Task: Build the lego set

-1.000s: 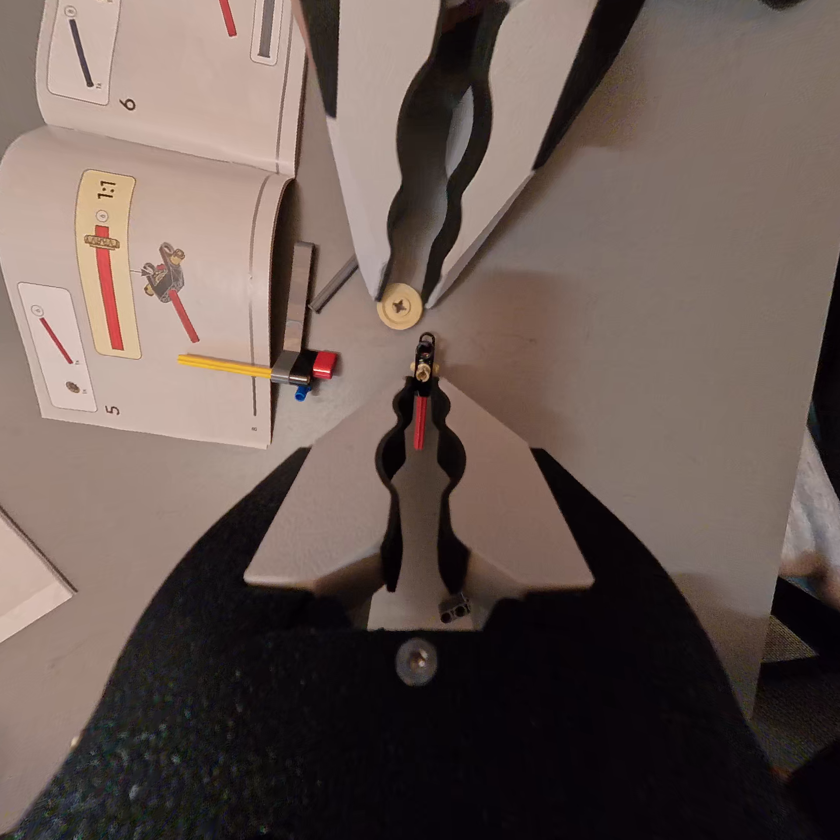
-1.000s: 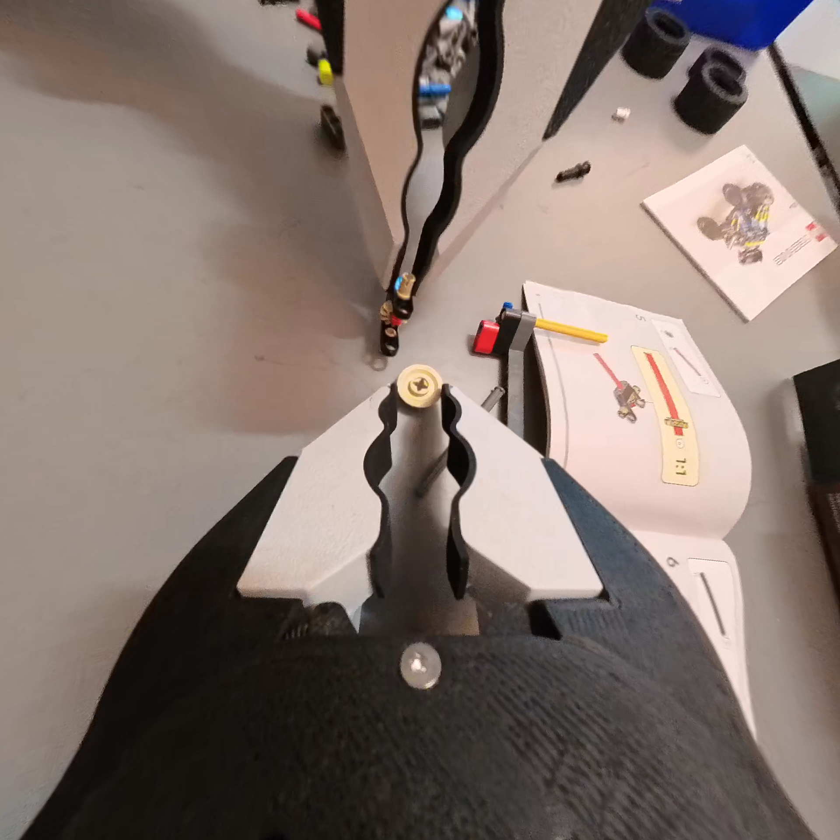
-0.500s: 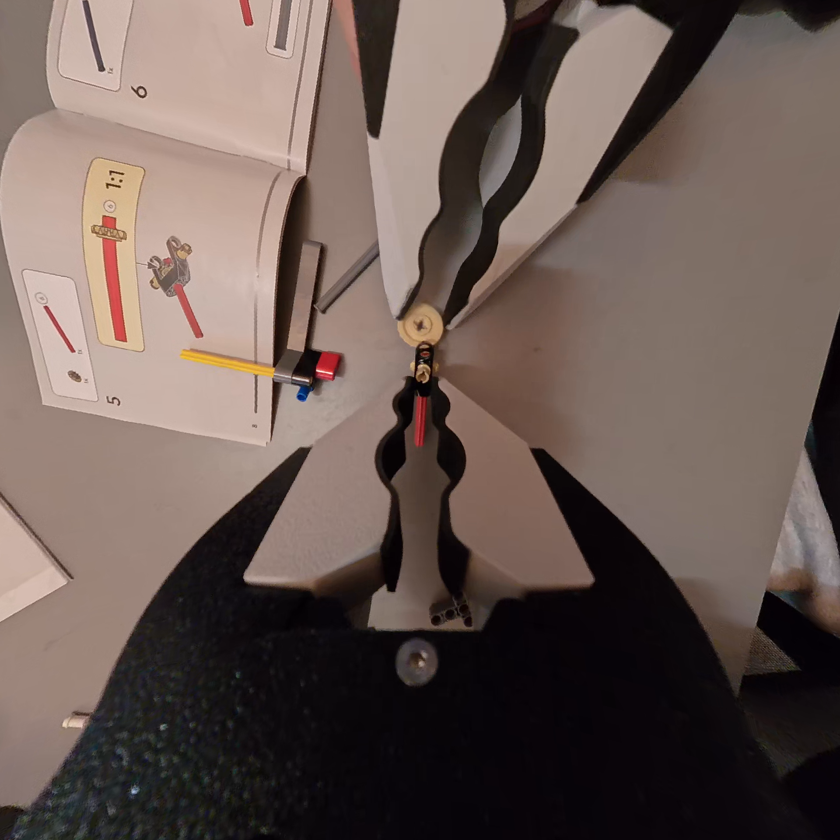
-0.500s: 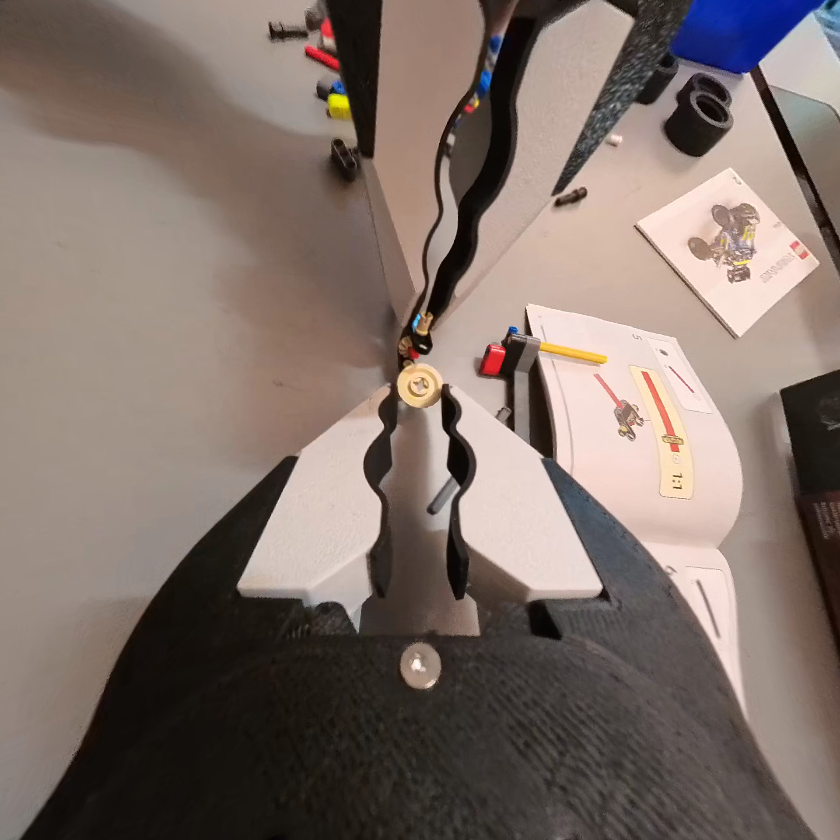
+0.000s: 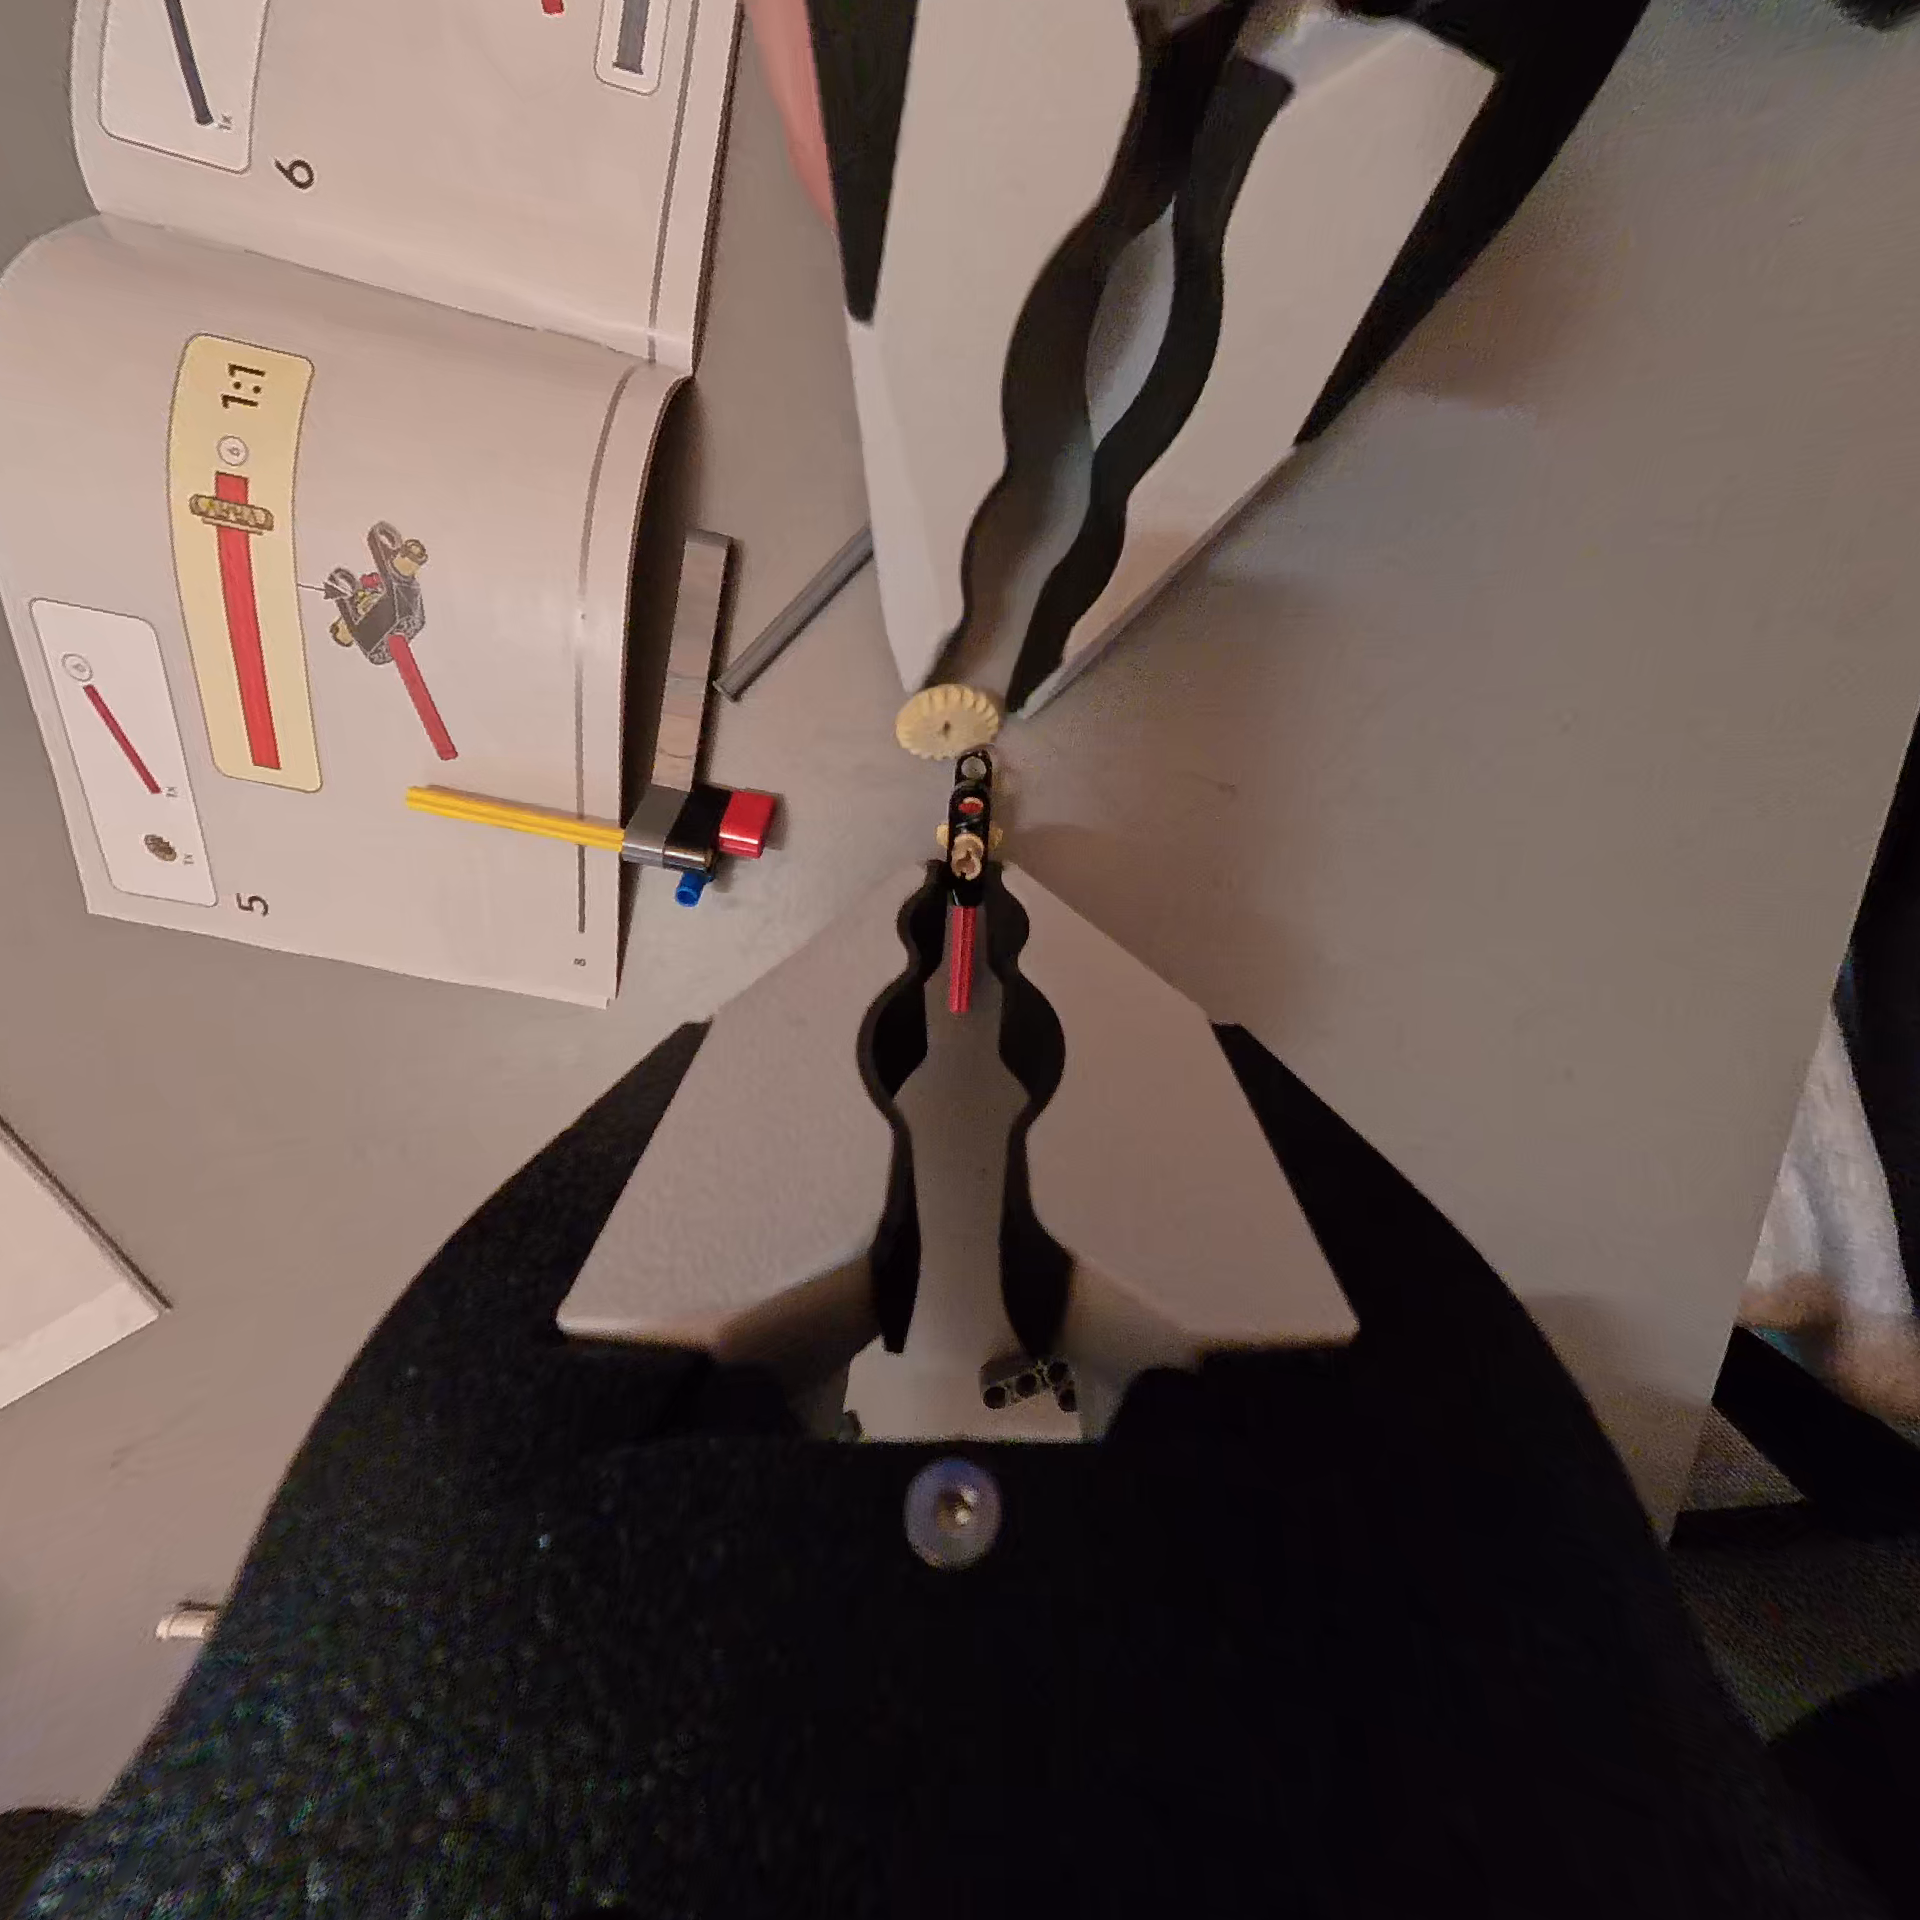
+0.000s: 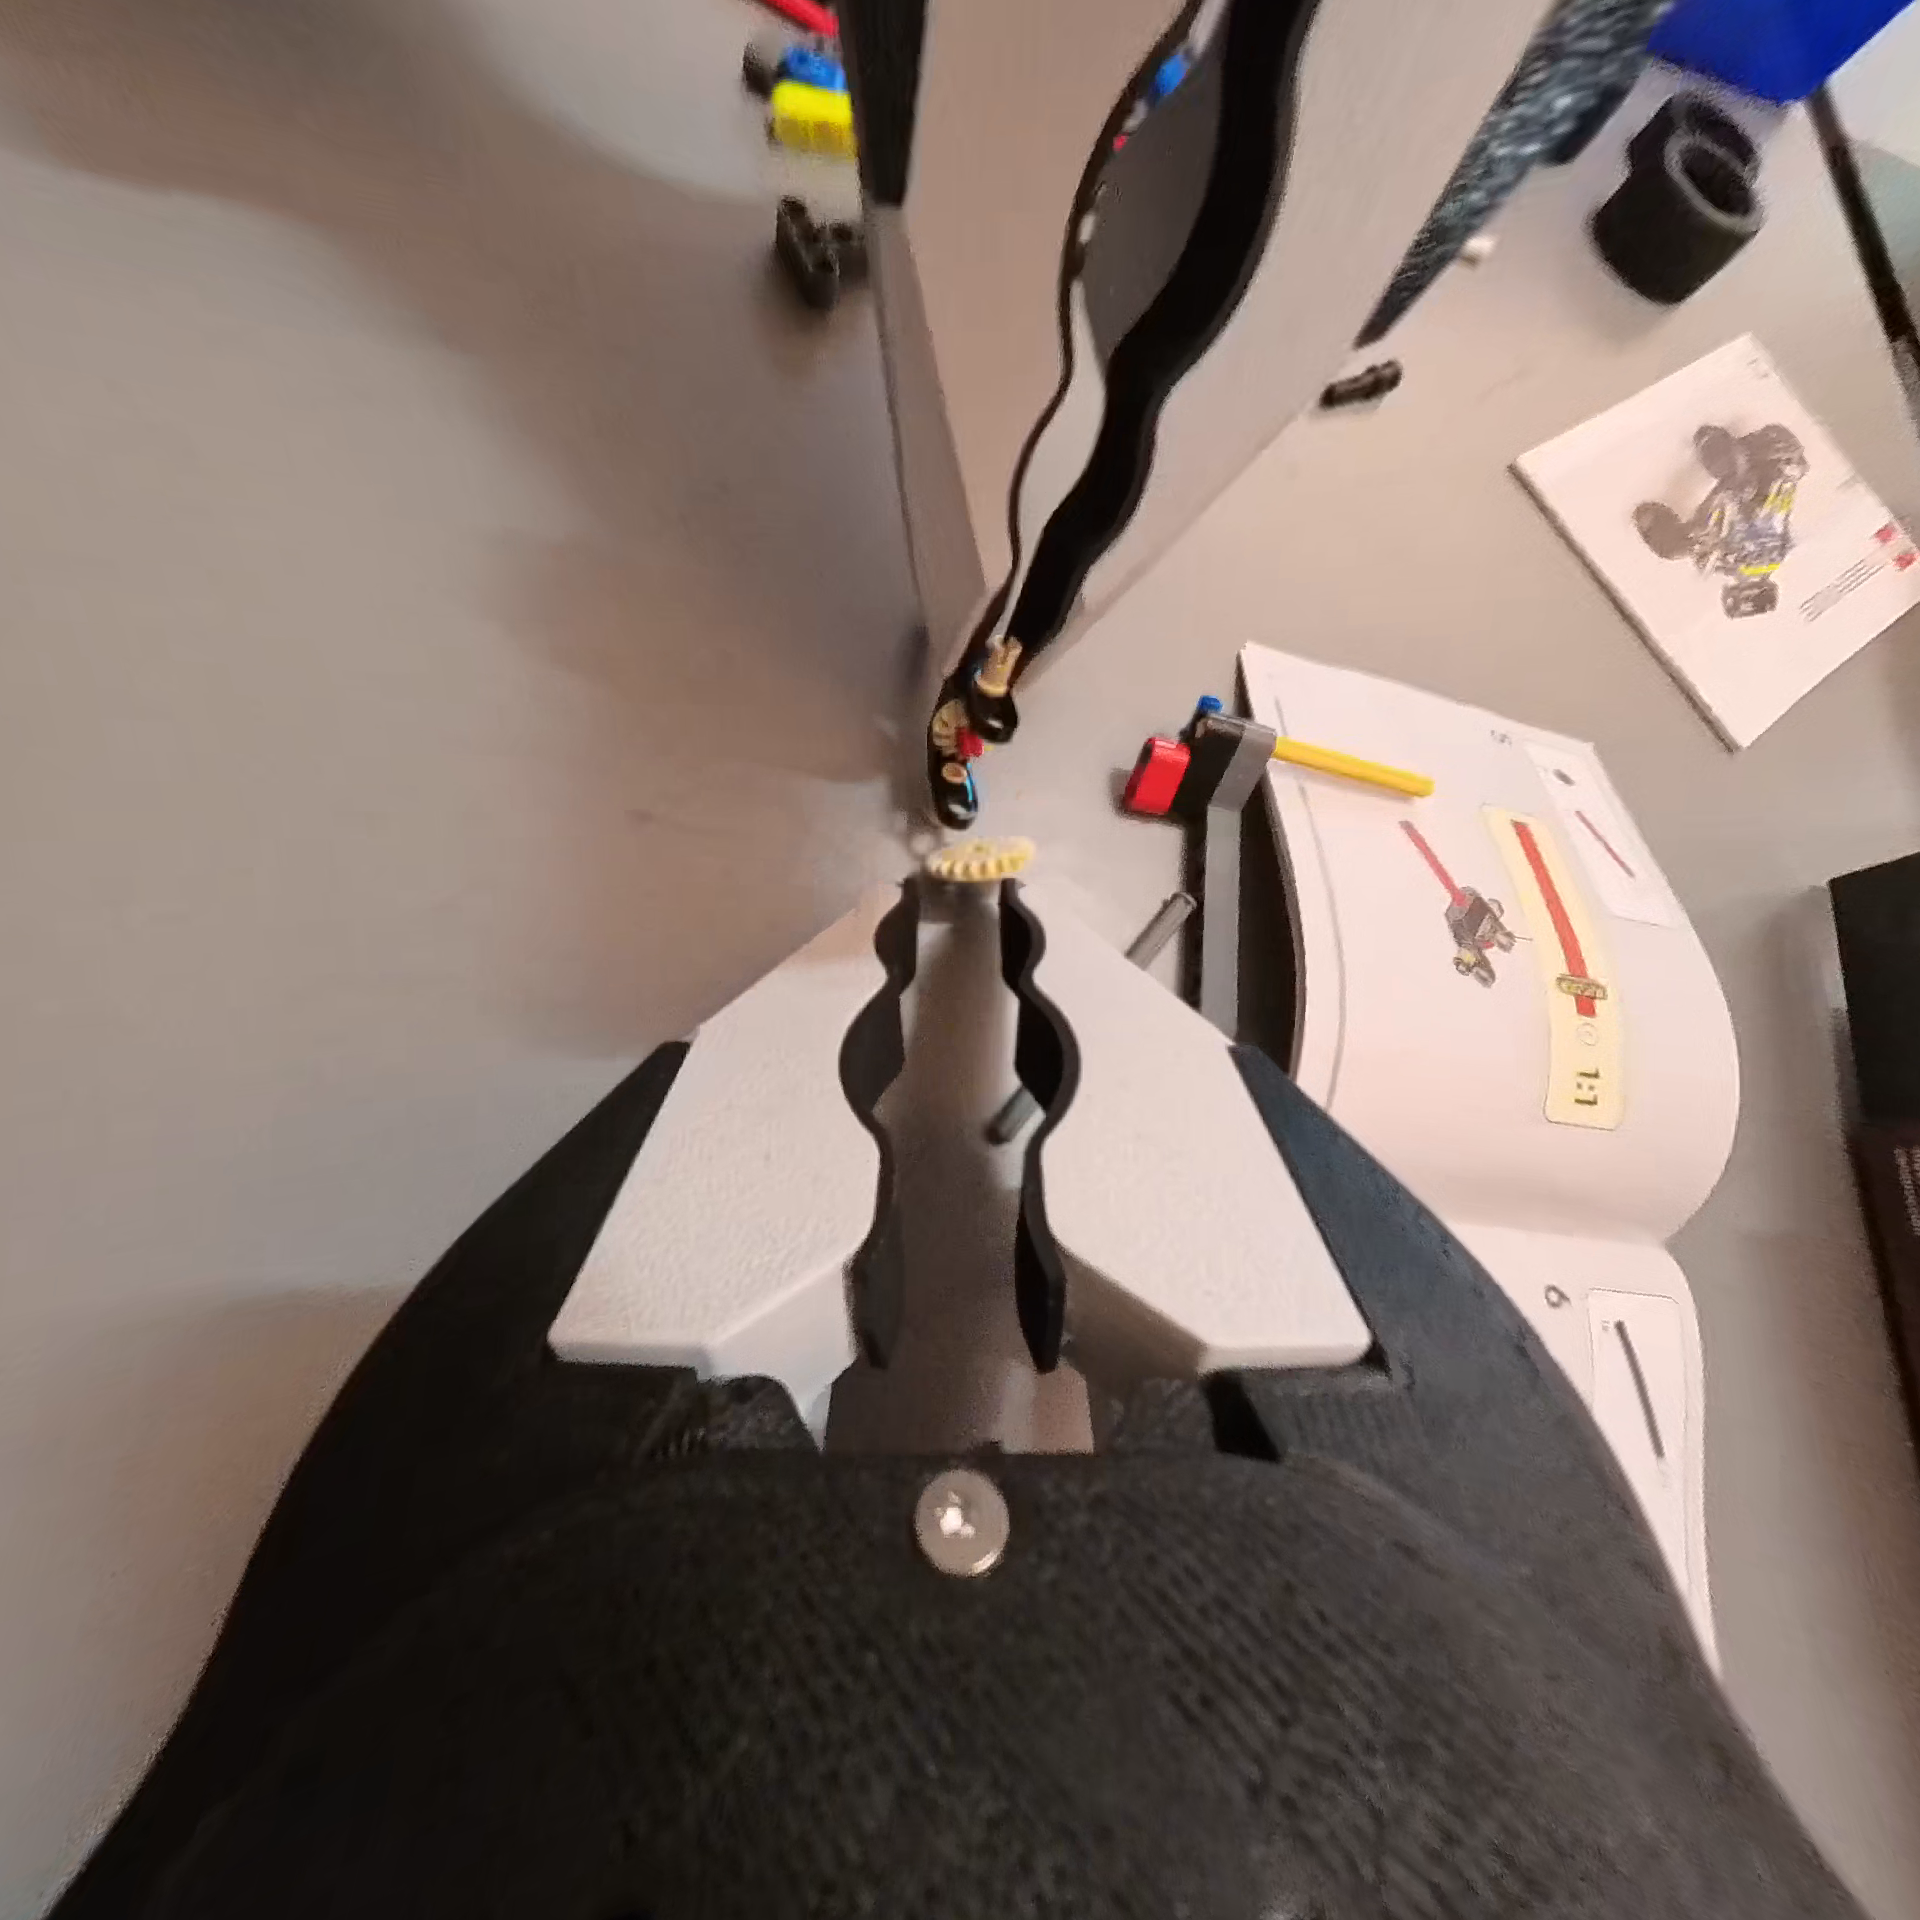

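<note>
My left gripper (image 5: 966, 883) is shut on a small black assembly (image 5: 970, 826) with tan pins and a red axle (image 5: 961, 956) running back between the fingers. My right gripper (image 6: 961, 883) is shut on a tan gear (image 6: 980, 860), held by its edge at the fingertips. The two grippers face each other tip to tip. In the left wrist view the gear (image 5: 948, 719) sits just beyond the black assembly's free end, almost touching it. In the right wrist view the assembly (image 6: 966, 727) hangs from the left gripper's tips just past the gear.
An open instruction booklet (image 5: 343, 582) lies beside the grippers, with a grey, red and yellow sub-assembly (image 5: 686, 826) and a loose grey axle (image 5: 795, 613) at its edge. A second leaflet (image 6: 1714, 530), black tyres (image 6: 1683, 208) and several loose pieces (image 6: 810, 114) lie farther off on the grey table. Both grippers' tips are close together, under 4 cm apart.
The right gripper has closed in on the left and tilted, so the gear now shows its toothed edge and sits right at the tip of the black assembly.
</note>
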Demonstrator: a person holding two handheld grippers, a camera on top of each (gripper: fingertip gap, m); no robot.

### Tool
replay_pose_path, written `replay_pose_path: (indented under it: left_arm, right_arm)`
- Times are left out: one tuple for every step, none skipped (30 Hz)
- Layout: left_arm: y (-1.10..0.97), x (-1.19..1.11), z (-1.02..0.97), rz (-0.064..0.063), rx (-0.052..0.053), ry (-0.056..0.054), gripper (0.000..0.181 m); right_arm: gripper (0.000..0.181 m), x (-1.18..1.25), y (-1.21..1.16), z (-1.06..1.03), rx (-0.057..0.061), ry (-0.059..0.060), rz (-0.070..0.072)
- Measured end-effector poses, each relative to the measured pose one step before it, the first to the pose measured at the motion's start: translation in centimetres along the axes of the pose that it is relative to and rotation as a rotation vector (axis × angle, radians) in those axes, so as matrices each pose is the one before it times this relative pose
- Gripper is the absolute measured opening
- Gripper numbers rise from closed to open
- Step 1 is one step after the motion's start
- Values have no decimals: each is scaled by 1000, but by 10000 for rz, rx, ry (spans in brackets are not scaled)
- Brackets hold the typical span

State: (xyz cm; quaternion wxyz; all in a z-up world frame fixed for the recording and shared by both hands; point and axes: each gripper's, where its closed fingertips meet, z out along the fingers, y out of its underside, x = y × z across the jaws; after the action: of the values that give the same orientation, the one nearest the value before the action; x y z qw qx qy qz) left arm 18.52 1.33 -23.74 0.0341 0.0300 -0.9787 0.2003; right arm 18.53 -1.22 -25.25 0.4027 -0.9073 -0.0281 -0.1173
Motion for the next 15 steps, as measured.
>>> replay_pose_path:
  left_arm:
    - [49,42,1,-2,-9,24,5]
    - [53,24,-12,-3,-9,11,5]
    - [49,16,-20,3,-1,7,5]
    - [36,35,-14,10,1,17,5]
    - [38,22,-26,8,3,13,5]
    - [39,12,-17,-4,-2,8,5]
    - [47,25,-21,-5,-8,16,5]
    - [42,6,-31,0,-7,12,5]
    - [35,-8,-38,3,-11,-4,5]
    - [53,0,-24,3,-18,2,5]
    - [40,39,-19,-1,-16,28,5]
    - [35,19,-6,-5,-10,20,5]
    - [36,5,-6,-5,-10,9,5]
    - [16,40,-7,-4,-11,19,5]
    - [7,22,-14,-1,-14,7,5]
  right_arm:
    - [16,-37,-153,-159,187,-122,221]
    - [18,-225,9,-114,51,-249,255]
    - [22,-142,73,-81,-19,-170,145]
    - [25,187,-43,-80,46,109,-2]
    - [25,144,-122,-54,98,104,-46]
    - [26,98,-99,0,64,54,8]
    - [26,294,-92,46,39,185,-78]
    - [28,367,-148,61,67,289,-194]
    - [29,64,-83,121,30,112,-171]
    - [31,-6,77,226,-56,23,-15]
    - [32,7,210,281,-143,-14,73]
    - [31,84,0,185,-7,10,76]
    - [29,72,0,105,-39,-24,96]
    - [25,161,149,70,-101,6,249]
    - [17,126,202,-12,-143,-37,299]
